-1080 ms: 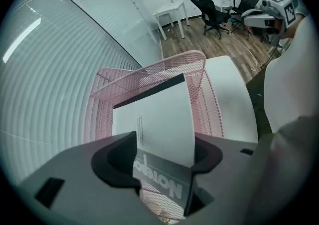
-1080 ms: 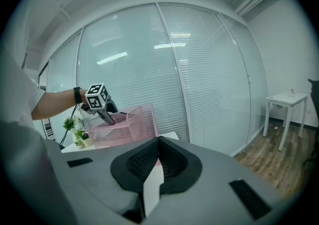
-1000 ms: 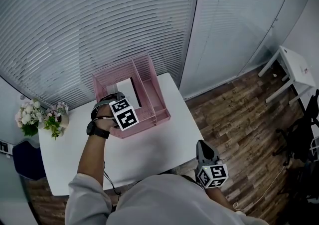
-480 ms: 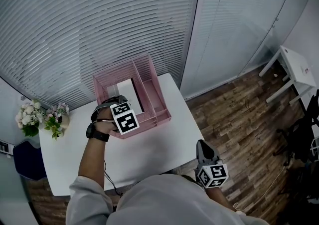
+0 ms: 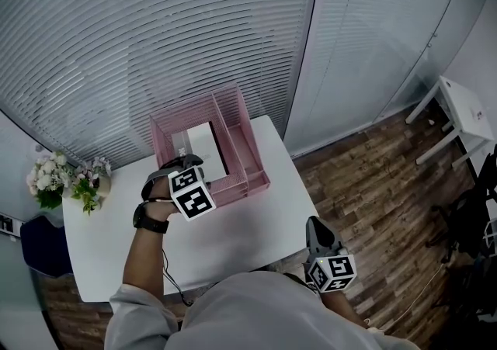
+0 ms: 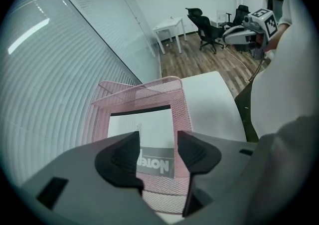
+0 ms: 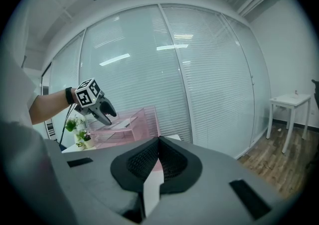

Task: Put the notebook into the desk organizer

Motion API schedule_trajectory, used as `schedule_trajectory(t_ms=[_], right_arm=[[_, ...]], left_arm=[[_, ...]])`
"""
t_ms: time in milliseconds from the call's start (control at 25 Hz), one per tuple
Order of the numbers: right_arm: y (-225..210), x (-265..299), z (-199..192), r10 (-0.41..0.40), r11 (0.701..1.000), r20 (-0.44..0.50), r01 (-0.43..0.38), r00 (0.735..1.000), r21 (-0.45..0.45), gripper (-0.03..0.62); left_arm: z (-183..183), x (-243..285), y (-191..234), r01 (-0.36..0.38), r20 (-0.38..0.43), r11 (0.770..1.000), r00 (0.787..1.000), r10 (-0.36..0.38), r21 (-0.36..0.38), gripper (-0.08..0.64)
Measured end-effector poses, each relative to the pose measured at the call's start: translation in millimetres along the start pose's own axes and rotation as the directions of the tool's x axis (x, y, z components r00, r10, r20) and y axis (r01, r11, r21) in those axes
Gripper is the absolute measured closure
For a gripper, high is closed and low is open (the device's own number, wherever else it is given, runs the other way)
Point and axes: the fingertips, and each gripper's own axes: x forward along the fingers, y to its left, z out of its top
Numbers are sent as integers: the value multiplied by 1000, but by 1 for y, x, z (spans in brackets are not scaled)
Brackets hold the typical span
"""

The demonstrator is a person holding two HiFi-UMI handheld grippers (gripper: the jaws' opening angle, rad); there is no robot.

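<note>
**deskmod:** So, left gripper view first. Any print you can read?

**meshfan:** Only on the notebook. A grey band on it shows the start of a word, "Note", upside down from this side, and a jaw covers the rest. The notebook lies inside the pink mesh desk organizer. The left gripper hangs over it with its jaws spread. They've just been closing a bit, with only air between the pads.

**deskmod:** Right gripper view?

**meshfan:** The right gripper has its jaws pressed together, pinching nothing. The only label-ish thing is the square black-and-white markers on the other gripper's cube, up at the left.

**deskmod:** And room to move, from the head view?

**meshfan:** The organizer sits at the far edge of the white table, next to the blinds. The notebook is in its wide left compartment. Bare tabletop runs in front and to the right. Flowers stand at the left corner, well apart. The right gripper hangs off the near edge.
</note>
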Motion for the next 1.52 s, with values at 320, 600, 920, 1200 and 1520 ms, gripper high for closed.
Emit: schedule_trajectory(t_ms=[320,600,920,1200,1520], right_arm=[[14,3,19,27,999,34,-26,999,-23,580],[25,6,33,49,997,52,-46,997,-58,580],[44,12,43,72,994,66,-66,995,-89,580],[54,15,51,80,992,77,-72,994,-103,580],[65,18,55,94,989,85,-83,992,-119,580]], left_arm=[[4,-52,-11,-96,245,981,960,136,-168,504],[-6,-91,-38,-71,407,934,887,220,-350,551],[-27,-102,-52,-35,462,873,838,291,-486,551],[-28,-119,-60,2,536,840,771,344,-542,551],[-36,-142,-62,40,615,776,635,467,-630,551]])
